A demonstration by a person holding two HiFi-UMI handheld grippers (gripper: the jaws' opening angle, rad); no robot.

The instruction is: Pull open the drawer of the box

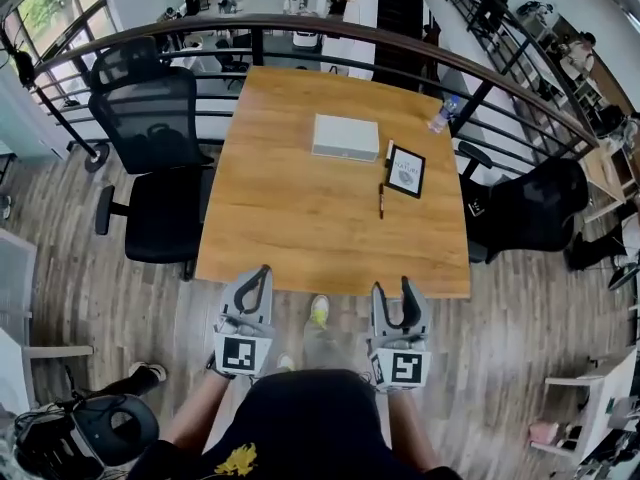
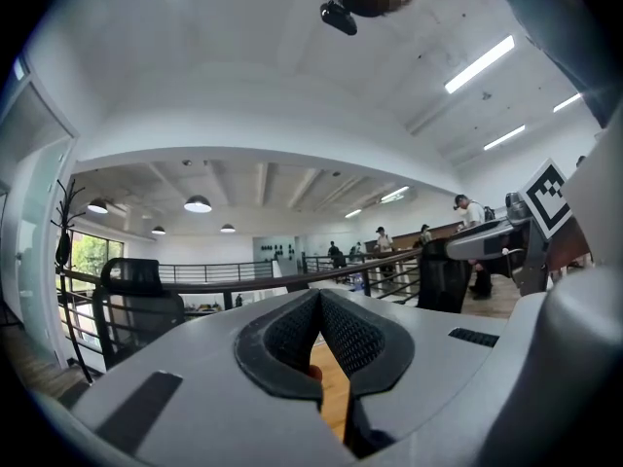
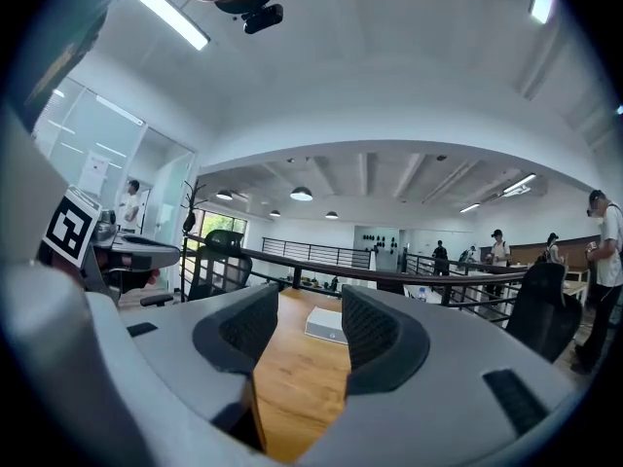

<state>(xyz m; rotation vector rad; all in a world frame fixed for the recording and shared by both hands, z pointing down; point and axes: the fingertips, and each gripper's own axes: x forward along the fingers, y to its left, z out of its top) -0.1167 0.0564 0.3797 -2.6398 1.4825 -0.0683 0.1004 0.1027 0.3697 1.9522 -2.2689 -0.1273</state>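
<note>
One broad wooden tabletop (image 1: 300, 228) fills the middle of the head view, with a black office chair (image 1: 155, 138) at its left side. On its far half lies the white box (image 1: 345, 136), low and flat, well apart from both grippers. Its drawer looks shut, and I cannot tell which face carries the drawer front. Just right of the box stands a small framed card (image 1: 406, 171), and a pen (image 1: 381, 200) lies near that. At the near edge of the tabletop the left gripper (image 1: 262, 271) and the right gripper (image 1: 393, 288) point toward the box, and neither holds anything. The left gripper's fingers (image 2: 292, 334) are pressed together at their tips. The right gripper's fingers (image 3: 375, 334) are spread, and the box shows far off in the gap between them. By my reading the task stands at its very start, with the reach not yet made. The next move calls for carrying a gripper across to the box, finding the drawer front, pinching its edge and pulling straight. The other gripper should probably steady the box, since it may slide.
</note>
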